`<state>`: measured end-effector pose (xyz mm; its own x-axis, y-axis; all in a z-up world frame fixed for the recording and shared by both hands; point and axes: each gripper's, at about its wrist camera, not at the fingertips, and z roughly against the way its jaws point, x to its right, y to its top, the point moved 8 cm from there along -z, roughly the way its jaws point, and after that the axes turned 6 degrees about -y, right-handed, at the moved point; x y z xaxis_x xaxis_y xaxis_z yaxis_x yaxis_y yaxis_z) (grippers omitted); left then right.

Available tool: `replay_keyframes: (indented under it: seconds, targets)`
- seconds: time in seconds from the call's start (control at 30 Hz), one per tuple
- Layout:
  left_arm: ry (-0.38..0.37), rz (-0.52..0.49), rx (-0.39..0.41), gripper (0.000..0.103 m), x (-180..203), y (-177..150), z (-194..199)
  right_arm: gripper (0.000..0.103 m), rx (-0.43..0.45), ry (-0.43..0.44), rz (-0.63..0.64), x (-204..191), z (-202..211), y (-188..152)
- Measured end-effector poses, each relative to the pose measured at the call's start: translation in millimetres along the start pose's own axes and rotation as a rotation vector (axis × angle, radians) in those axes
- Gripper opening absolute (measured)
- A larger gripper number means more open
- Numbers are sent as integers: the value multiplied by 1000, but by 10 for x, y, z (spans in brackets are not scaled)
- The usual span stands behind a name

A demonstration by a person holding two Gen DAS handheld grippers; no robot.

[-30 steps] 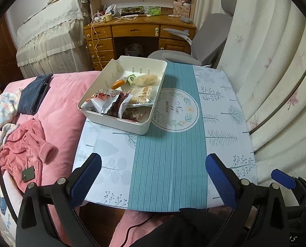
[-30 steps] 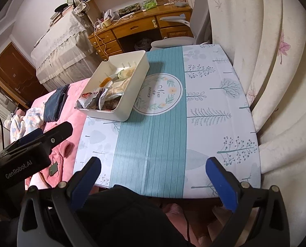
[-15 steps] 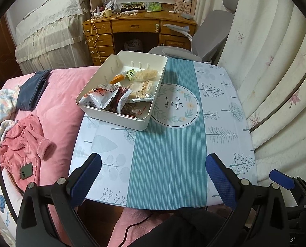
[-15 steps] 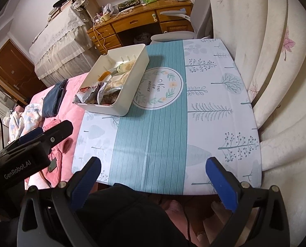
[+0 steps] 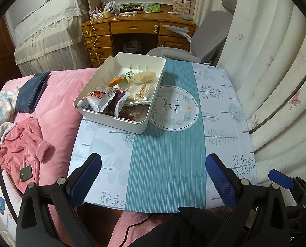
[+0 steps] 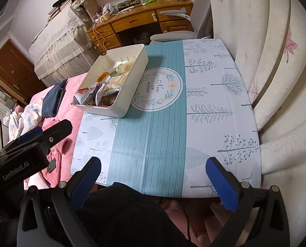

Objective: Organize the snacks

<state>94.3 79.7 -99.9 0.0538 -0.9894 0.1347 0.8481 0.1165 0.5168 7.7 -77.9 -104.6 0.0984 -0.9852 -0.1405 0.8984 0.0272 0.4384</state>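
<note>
The white bin point(image 5: 141, 123) of snack packets point(image 5: 103, 103) is parked at the table's point(image 5: 225, 123) far-left corner, well apart from both claws. The left gripper point(image 5: 153, 182) and right gripper point(image 6: 153, 182) are held wide over the near edge, nothing gripped by the 2.

Wooden desk point(image 5: 138, 27), grey chair point(image 5: 206, 35), pink robe point(image 5: 23, 142) and phone point(image 5: 26, 173) on the bed.
</note>
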Motion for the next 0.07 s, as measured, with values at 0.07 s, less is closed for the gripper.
replay_keyframes:
  seconds: [0.07]
  targets:
    - [2,-2,0,101,4,18,-20,102,-4,-1,-3,9,-23,13]
